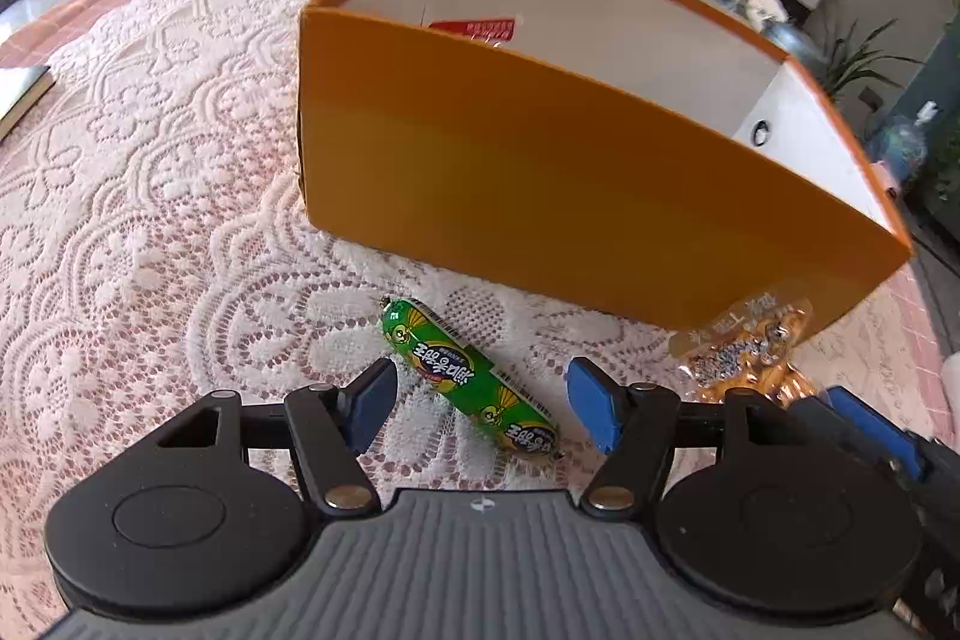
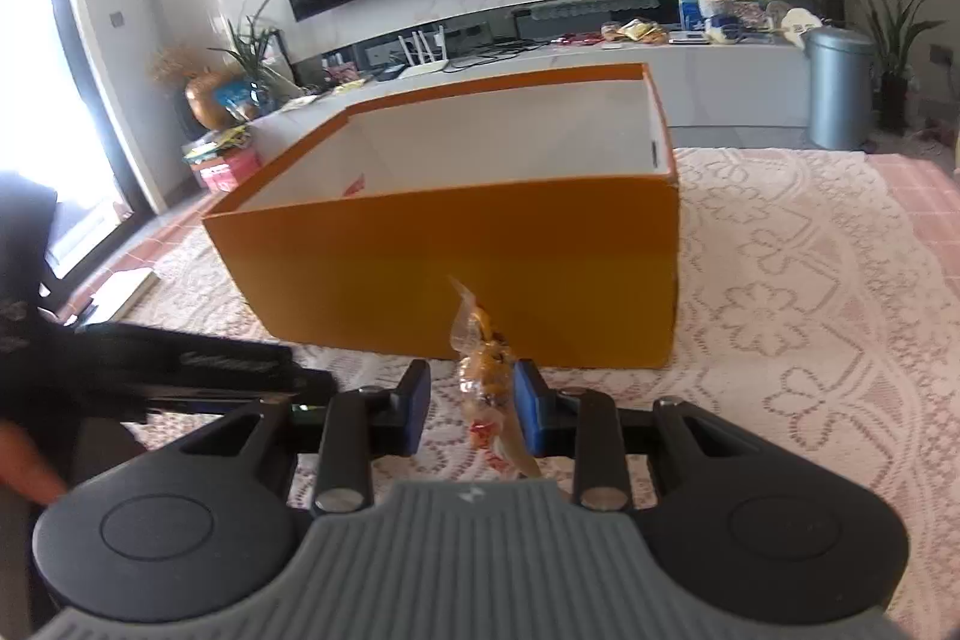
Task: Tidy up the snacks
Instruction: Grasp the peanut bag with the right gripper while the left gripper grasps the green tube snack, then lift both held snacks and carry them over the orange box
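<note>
A green sausage stick (image 1: 471, 381) lies on the lace tablecloth in front of the orange box (image 1: 540, 196). My left gripper (image 1: 480, 409) is open, its blue pads either side of the sausage, not touching it. My right gripper (image 2: 471, 400) holds a clear orange snack packet (image 2: 489, 388), lifted edge-on in front of the box (image 2: 456, 268); the left pad stands a little off the packet. The same packet (image 1: 744, 346) and a right finger (image 1: 870, 430) show in the left wrist view. A red packet (image 1: 474, 29) lies inside the box.
The lace tablecloth (image 1: 150, 220) covers the table. A book (image 1: 18, 97) lies at the left edge. Behind stand a TV console with clutter (image 2: 600, 40), a grey bin (image 2: 837, 85) and plants. A person's dark sleeve (image 2: 24, 280) is at the left.
</note>
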A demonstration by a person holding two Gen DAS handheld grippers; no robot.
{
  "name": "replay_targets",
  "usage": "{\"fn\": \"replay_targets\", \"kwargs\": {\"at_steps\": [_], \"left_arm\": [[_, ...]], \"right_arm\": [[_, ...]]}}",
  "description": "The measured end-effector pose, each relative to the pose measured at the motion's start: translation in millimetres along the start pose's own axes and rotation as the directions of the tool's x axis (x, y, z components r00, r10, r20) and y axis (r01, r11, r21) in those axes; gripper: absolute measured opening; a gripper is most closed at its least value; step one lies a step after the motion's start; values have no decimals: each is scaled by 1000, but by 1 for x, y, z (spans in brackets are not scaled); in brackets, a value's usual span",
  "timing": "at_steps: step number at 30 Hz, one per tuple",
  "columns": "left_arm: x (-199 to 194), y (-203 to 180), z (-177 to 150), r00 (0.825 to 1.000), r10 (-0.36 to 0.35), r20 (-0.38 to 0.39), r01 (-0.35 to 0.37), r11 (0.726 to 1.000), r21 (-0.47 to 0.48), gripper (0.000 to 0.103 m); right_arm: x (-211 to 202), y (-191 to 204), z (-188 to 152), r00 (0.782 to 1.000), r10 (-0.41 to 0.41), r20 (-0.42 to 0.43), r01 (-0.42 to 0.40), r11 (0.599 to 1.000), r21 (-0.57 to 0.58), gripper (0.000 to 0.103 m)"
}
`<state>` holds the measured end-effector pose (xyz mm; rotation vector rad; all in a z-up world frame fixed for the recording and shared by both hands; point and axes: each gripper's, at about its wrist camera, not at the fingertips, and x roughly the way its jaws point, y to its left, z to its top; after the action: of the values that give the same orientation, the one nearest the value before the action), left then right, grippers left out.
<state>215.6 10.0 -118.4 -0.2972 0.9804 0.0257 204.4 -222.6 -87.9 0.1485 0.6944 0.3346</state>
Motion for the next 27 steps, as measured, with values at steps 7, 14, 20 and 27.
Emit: {"fn": "replay_targets", "kwargs": {"at_steps": [7, 14, 20, 27], "left_arm": [[8, -8, -2, 997, 73, 2, -73, 994, 86, 43], [-11, -6, -17, 999, -43, -7, 44, 978, 204, 35], [-27, -7, -40, 998, -69, -8, 68, 950, 305, 33], [-23, 6, -40, 998, -62, -31, 68, 963, 261, 34]], "right_arm": [[-3, 3, -3, 999, -31, 17, 31, 999, -12, 30], [-7, 2, -2, 999, -30, -10, 30, 999, -10, 31], [11, 7, -9, 996, -9, -92, 9, 1000, -1, 30], [28, 17, -21, 991, -110, -78, 106, 993, -60, 33]]}}
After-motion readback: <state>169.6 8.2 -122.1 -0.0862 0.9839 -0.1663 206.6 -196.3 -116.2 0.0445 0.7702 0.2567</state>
